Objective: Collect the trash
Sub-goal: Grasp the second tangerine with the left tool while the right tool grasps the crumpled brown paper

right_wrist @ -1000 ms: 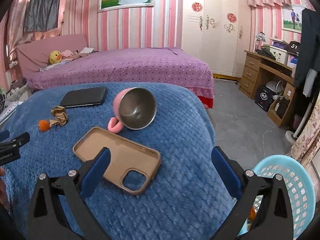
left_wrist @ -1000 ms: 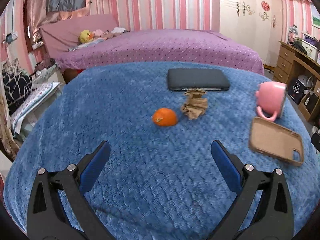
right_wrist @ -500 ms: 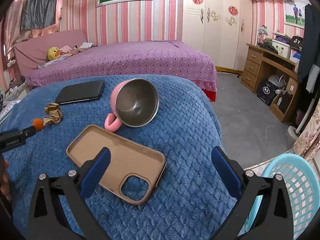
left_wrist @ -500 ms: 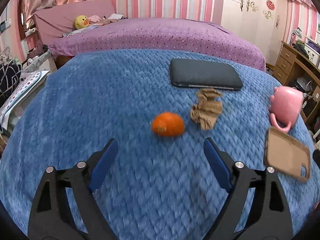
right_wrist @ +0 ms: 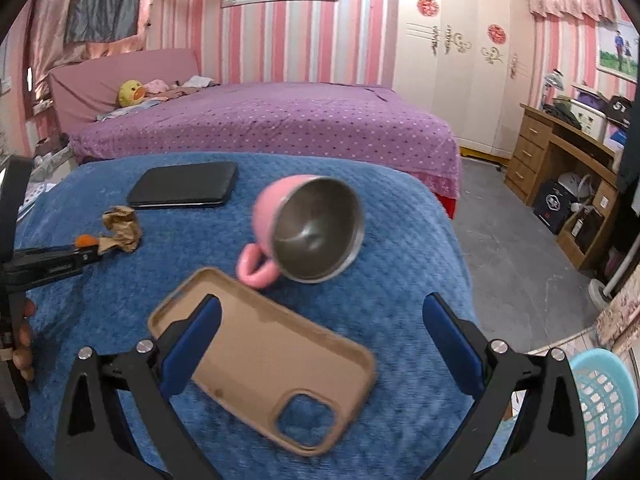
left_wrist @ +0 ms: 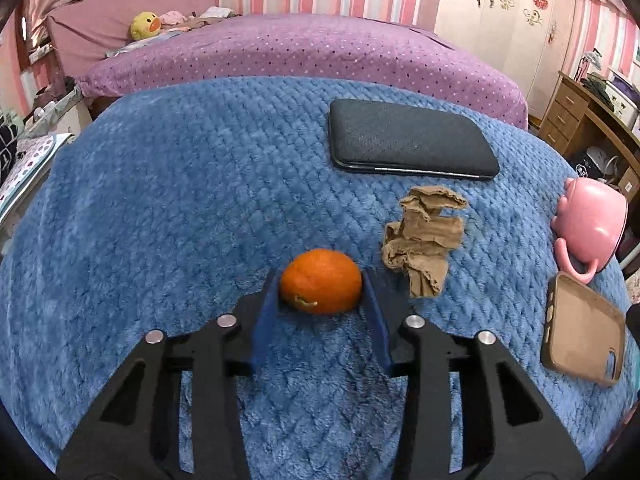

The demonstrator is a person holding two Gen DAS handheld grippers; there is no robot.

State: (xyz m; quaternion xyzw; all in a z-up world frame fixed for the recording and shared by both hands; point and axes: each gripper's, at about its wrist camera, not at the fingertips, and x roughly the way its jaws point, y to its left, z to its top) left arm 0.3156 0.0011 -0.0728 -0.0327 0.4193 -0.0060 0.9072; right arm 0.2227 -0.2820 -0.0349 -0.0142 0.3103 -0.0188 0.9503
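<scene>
The task looks to be at its start, as far as the views show. The left gripper is closing its jaws on the orange, which sits between the blue pads, both of them at or against its sides, while it rests on the blue blanket. It has not been lifted. The crumpled paper lies untouched just right of the orange, between it and the pink mug. The basket, the likely place for trash, stands on the floor off the blanket's right edge, far from the orange; its contents cannot be made out.

So both pieces remain to be carried over, judging by this.

The right gripper hangs with jaws wide apart and nothing in them, above the tan phone case, which lies right of the orange, next to the mug.

The orange is small, round and slightly flattened, bright-skinned, with a greenish stem scar facing the camera. It looks whole rather than peeled. The black tablet lies beyond it.
</scene>
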